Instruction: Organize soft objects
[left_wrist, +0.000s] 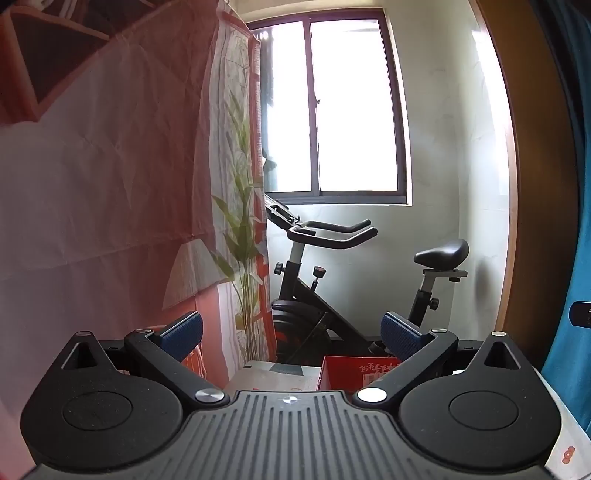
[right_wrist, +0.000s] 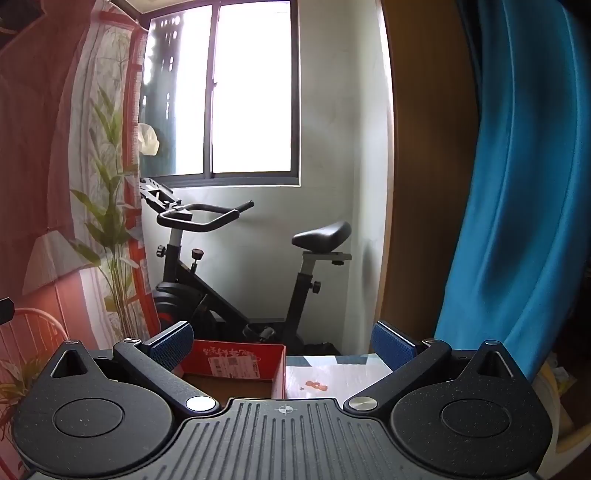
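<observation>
Red box (right_wrist: 232, 360), label print illegible.

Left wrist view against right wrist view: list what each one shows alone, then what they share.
Left only: a dark triangular pattern on the pink cloth, top left. Right only: a white bundle by the window, an orange spot on the surface beside the red box, and a chair back. Both: exercise bike, window, plant print, blue cloth, open jaws.

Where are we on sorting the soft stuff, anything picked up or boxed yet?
Done: nothing visible. In hand: nothing; the left hand-held gripper and right hand-held gripper are open and empty. Left: everything. The red box shows no soft item inside, though part is hidden.
</observation>
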